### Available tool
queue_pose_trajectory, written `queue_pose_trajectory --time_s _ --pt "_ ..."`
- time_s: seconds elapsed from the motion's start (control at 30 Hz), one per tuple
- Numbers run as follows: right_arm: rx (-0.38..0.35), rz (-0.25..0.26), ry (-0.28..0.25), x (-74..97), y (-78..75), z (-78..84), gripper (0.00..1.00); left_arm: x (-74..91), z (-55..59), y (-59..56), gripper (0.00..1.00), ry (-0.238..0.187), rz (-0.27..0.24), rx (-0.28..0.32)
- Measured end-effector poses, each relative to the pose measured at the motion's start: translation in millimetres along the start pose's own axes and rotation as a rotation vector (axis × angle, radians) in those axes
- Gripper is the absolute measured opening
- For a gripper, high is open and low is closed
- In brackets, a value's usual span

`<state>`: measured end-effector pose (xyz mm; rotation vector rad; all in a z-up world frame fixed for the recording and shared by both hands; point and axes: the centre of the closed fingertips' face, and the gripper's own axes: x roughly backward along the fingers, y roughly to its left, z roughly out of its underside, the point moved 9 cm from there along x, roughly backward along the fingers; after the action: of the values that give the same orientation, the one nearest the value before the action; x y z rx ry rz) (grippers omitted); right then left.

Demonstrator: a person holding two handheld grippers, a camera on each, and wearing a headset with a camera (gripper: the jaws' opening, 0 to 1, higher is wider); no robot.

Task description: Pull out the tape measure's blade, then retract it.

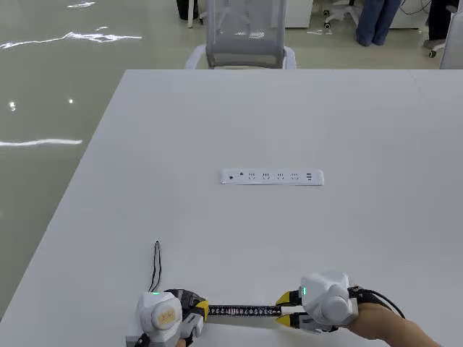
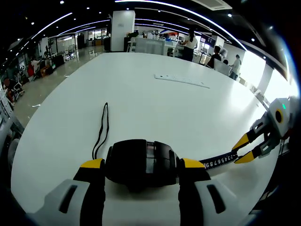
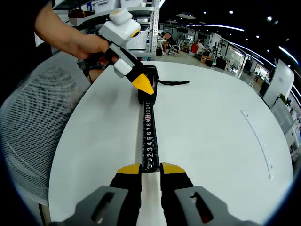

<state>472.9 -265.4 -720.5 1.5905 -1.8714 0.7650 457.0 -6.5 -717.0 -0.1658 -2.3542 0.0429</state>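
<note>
While the left tongs (image 2: 142,165) are clamping the black tape measure case (image 2: 141,154) near the front edge of the white table (image 1: 289,116), the right tongs (image 3: 150,168) are pinching the end of its blade (image 3: 149,132), which is lying drawn out flat along the table between the two. The case's black loop strap (image 1: 155,264) is trailing across the table beyond it, and a white power strip (image 1: 271,176) is lying well apart, toward the table's middle.

Left gripper (image 2: 142,164) clamped; right gripper (image 3: 150,168) pinched.
</note>
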Motion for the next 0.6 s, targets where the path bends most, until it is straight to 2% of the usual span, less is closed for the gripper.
queue_pose_trajectory --time_s 0.6 --pt "0.000 -0.006 -0.012 -7.8 0.2 -6.2 0.13 1.7 -0.7 0.7 0.60 0.000 0.004 -0.003"
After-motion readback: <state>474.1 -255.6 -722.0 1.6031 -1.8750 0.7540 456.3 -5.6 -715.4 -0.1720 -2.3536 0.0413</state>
